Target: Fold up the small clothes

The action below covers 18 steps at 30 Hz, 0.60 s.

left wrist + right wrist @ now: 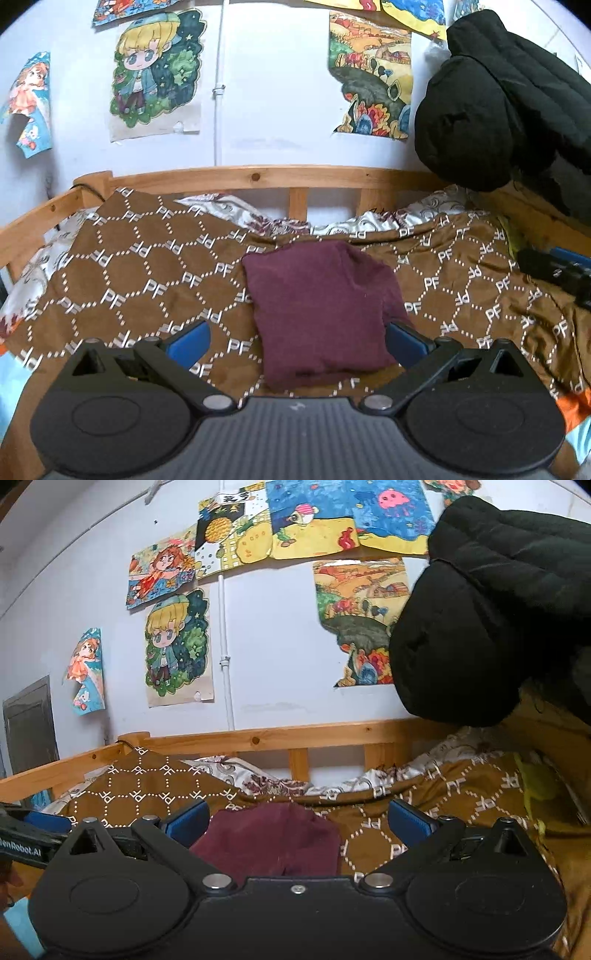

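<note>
A maroon garment (321,314), folded into a small rough rectangle, lies on the brown patterned blanket (140,273). In the left wrist view my left gripper (297,341) hovers just in front of it, open wide. Its blue pads (188,341) stand apart on either side of the garment's near edge and do not press on it. In the right wrist view the same garment (269,842) lies low and a little left between the spread pads (408,819) of my right gripper (298,819), which is open with nothing in it. The left gripper's body (26,834) shows at that view's left edge.
A wooden bed rail (258,177) runs along the far side under a white wall with drawings (159,70). A black padded jacket (498,103) hangs at the right over the bed. A floral sheet (229,208) shows behind the blanket. Another black tool (557,275) lies at the right edge.
</note>
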Each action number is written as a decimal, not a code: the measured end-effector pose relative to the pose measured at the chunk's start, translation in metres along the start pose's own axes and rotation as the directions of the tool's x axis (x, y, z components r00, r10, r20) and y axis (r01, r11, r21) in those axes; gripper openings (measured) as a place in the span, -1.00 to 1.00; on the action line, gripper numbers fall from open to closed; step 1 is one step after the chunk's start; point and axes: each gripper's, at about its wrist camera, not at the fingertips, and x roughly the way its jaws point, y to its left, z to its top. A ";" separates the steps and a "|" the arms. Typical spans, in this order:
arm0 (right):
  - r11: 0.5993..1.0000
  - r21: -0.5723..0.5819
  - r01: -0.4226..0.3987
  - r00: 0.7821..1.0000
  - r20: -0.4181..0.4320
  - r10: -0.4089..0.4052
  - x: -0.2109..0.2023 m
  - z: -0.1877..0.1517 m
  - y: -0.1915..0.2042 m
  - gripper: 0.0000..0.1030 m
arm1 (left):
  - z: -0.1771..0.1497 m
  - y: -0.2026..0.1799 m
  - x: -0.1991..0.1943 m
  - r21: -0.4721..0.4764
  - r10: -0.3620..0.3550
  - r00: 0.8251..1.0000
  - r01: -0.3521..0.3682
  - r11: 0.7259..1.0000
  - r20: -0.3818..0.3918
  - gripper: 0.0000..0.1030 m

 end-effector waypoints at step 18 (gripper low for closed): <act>1.000 0.008 0.013 0.991 -0.132 -0.012 -0.024 -0.049 -0.001 0.99 | -0.052 0.000 0.011 0.031 0.041 0.998 -0.039 0.999 -0.050 0.99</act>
